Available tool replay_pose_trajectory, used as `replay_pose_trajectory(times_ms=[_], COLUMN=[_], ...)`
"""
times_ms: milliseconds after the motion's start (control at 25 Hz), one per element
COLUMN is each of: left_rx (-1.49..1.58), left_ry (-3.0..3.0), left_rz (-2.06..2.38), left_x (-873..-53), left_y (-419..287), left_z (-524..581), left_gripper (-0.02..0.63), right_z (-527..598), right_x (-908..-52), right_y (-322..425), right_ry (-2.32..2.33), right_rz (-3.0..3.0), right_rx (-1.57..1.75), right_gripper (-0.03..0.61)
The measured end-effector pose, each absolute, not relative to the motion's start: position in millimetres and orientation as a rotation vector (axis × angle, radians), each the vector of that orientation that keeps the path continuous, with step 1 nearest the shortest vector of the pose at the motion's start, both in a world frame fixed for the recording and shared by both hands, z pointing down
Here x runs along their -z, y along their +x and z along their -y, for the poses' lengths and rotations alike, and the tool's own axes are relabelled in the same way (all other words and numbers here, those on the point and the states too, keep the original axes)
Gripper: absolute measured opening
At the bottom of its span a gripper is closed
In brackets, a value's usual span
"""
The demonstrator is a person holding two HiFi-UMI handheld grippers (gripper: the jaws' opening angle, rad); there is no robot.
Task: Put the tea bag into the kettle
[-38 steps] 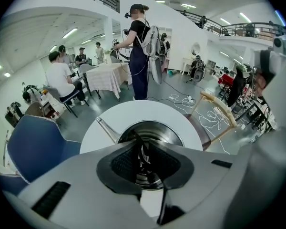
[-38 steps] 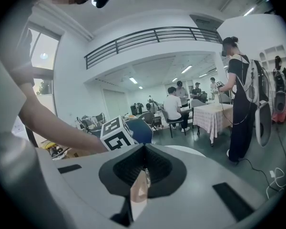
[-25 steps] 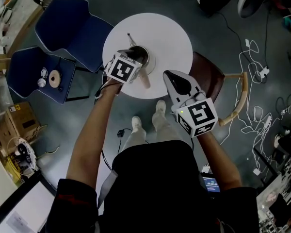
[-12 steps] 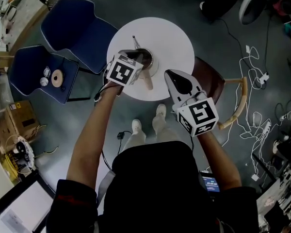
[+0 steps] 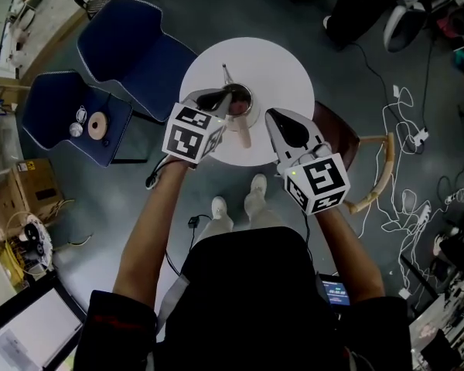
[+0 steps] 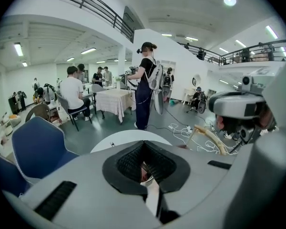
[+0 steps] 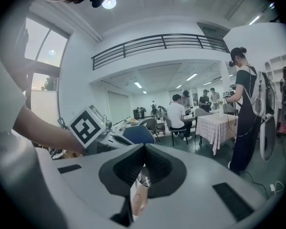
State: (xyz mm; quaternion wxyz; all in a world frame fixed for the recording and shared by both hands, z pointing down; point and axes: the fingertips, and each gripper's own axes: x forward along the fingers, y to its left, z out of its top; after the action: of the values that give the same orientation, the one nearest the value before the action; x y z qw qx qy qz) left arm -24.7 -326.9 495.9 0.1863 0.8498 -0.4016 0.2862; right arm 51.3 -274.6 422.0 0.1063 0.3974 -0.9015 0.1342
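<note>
Closest in, from the head view: a black-clad torso, two bare forearms reaching forward, pale shoes on the grey floor.

At the end of the right forearm, the right gripper, hanging by the near right edge of the round white tabletop. Jaws pressed together at the tips, pinching nothing. Through the gap behind them, only a bit of the metal kettle and its pale handle below.

At the end of the left forearm, the left gripper, jaws likewise closed tip to tip and empty, reaching over the kettle's left rim. Contact with it not clear.

Kettle upright near the tabletop's near edge, mouth open, handle pointing back toward the person, thin spout pointing away. Inside the mouth, a small pinkish patch, not identifiable for certain as the tea bag.

Further left, two blue chairs, the nearer one carrying a few small round things. To the right, a brown chair with a curved wooden arm, then white cables across the floor.

Farthest off, in the gripper views, a standing person, seated people, a cloth-covered table.
</note>
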Motion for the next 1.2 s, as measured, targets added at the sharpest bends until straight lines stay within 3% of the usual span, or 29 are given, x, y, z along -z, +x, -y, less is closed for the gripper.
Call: replay_pose_trajectory(times_ms=[560,1200], left_rx=[-0.403,-0.214], left_ry=[2.535,2.644], left_rz=[1.295,1.241], left_x=[-394,-332], left_y=[-59,-117], left_z=[280,209], left_gripper=[0.014,0.014], right_z=[269,209], right_x=[-374,-323], right_y=[17,-37], right_ry=[1.215,1.334], right_rz=[2.699,2.695], right_rx=[-0.271,-0.134], right_gripper=[0.017,0.017])
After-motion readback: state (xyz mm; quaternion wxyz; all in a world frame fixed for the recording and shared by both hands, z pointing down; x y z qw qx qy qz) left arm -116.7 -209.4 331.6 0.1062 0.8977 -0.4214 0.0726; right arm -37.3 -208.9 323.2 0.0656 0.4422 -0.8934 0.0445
